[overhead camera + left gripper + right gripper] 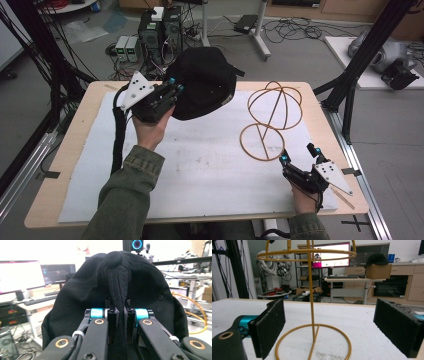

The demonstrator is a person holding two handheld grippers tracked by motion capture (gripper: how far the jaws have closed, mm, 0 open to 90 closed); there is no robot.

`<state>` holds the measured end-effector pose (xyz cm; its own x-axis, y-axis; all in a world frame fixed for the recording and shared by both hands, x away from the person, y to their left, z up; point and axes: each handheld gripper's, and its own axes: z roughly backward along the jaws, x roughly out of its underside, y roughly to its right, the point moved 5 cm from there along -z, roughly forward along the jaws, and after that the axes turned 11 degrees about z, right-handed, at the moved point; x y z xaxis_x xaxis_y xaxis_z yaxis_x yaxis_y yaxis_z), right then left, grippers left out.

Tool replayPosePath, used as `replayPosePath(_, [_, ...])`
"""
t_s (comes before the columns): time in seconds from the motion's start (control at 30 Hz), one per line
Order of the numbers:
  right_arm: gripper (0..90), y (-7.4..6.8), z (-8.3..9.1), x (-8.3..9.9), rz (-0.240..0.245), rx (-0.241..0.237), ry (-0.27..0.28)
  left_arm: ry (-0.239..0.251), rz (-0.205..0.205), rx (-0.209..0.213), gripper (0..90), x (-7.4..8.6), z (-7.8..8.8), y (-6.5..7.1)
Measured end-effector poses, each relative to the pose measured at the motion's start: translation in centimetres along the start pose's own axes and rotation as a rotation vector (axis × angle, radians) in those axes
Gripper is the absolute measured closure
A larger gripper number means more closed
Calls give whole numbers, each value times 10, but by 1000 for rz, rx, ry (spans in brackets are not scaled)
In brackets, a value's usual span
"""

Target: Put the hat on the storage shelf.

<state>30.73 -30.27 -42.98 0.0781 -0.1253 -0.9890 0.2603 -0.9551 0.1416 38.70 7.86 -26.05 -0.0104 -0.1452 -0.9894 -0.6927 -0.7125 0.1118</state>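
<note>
A black fabric cap with a round button on its crown (205, 82) hangs lifted above the table in the upper middle of the high view, a fold of its cloth pinched tight. The yellow wire hat stand (271, 120), with a ring base and hooped top, stands upright at centre right.

A white mat (200, 170) covers the wooden table (320, 100) under both hand-held grippers. Beyond the left one, two computer towers (160, 30) stand on the floor amid tangled cables (290, 27). Straight ahead of the right one, a lit monitor (330, 255) glows on a desk, with a cardboard box (378, 270) off to its right.
</note>
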Motion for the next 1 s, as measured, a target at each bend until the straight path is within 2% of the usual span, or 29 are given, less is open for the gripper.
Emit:
replayPosePath(0.3, [97, 0, -1, -1, -8, -2, 4, 9, 27, 84, 858, 1, -28, 18])
replayPosePath(0.53, [97, 0, -2, 0, -12, 0, 4, 10, 53, 131, 858, -2, -49, 28])
replayPosePath(0.7, [97, -1, -3, 0, -14, -4, 3, 14, 88, 191, 858, -3, -64, 36])
replayPosePath(0.87, [97, -3, -5, 0, -9, -13, 6, 5, 119, 230, 859, 0, -81, 41])
replayPosePath(0.9, [97, -4, -6, 0, -8, -15, 8, -2, 148, 254, 859, 1, -89, 43])
replayPosePath(1.0, [97, -4, -6, 0, -8, -18, 4, -23, 154, 271, 859, 3, -98, 46])
